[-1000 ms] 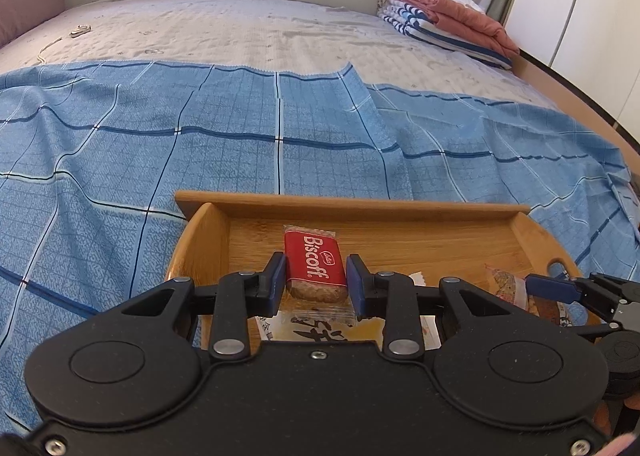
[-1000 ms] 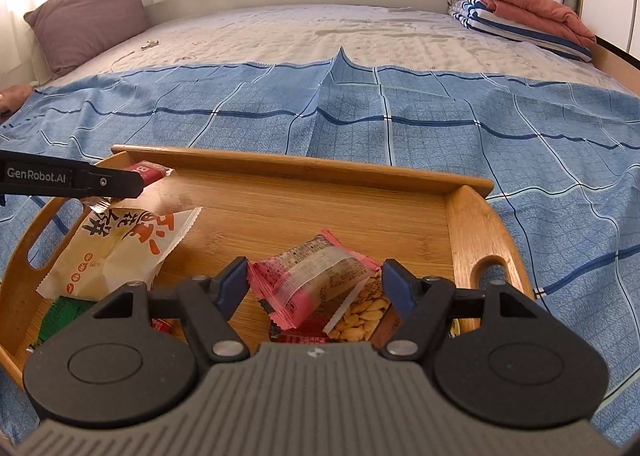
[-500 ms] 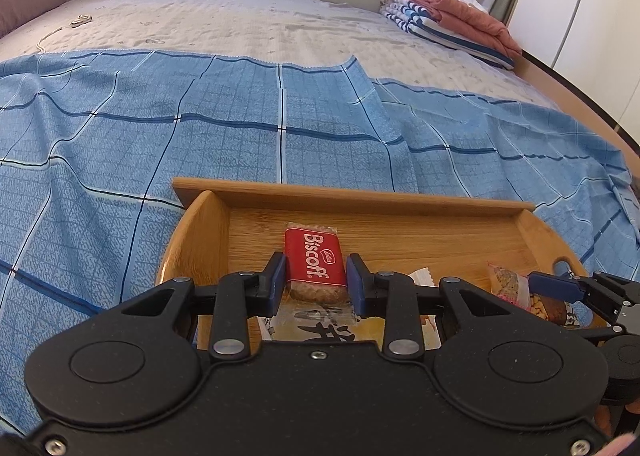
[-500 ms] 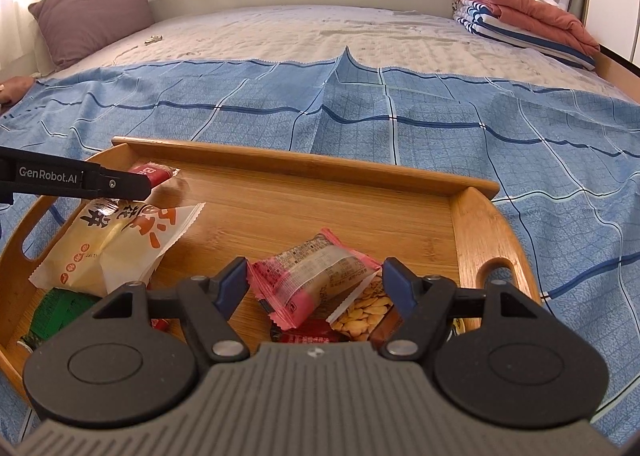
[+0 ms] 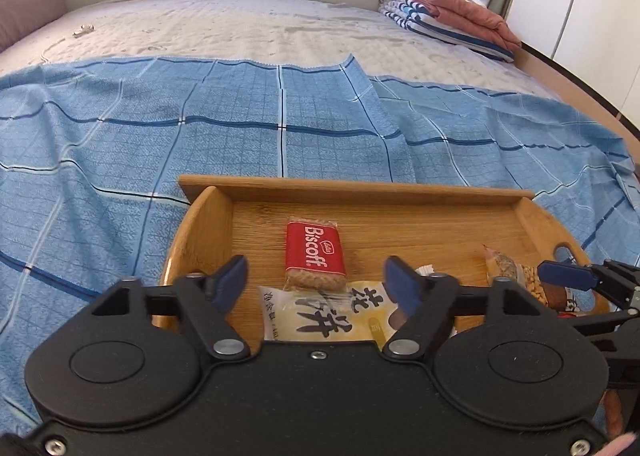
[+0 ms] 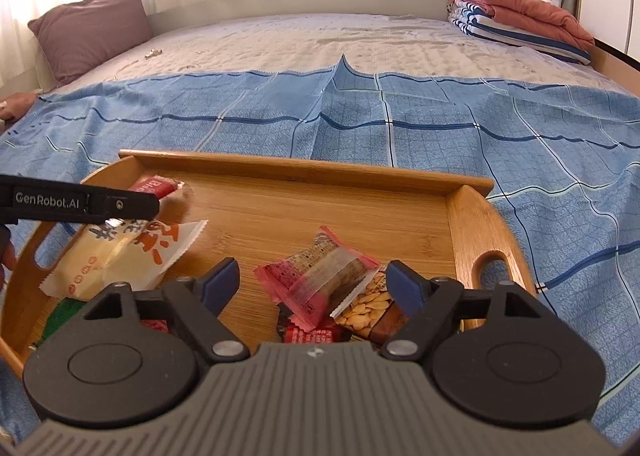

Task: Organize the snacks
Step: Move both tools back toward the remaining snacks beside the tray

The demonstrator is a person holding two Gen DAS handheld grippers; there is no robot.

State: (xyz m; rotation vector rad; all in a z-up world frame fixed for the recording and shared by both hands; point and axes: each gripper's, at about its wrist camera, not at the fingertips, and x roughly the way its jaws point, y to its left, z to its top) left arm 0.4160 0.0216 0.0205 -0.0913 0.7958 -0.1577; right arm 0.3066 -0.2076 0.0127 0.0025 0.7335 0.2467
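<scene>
A wooden tray lies on the blue cloth with snacks in it. My left gripper is opening. The red Biscoff packet lies flat between its pads, touching neither, on a yellow-white packet. My right gripper is also opening over the tray. A pink packet rests between its pads, propped on a peanut packet. The Biscoff packet peeks out behind a left finger. A right finger shows at the right edge of the left wrist view.
A green packet lies at the tray's near left corner. Blue checked cloth covers the near half of the bed. A mauve pillow sits far left, folded blankets far right, and a small metal item on the mattress.
The left jaws have sprung apart and let go of the Biscoff packet, which now lies on the tray. The right jaws have spread wider around the pink packet. Neither hand has shifted.
</scene>
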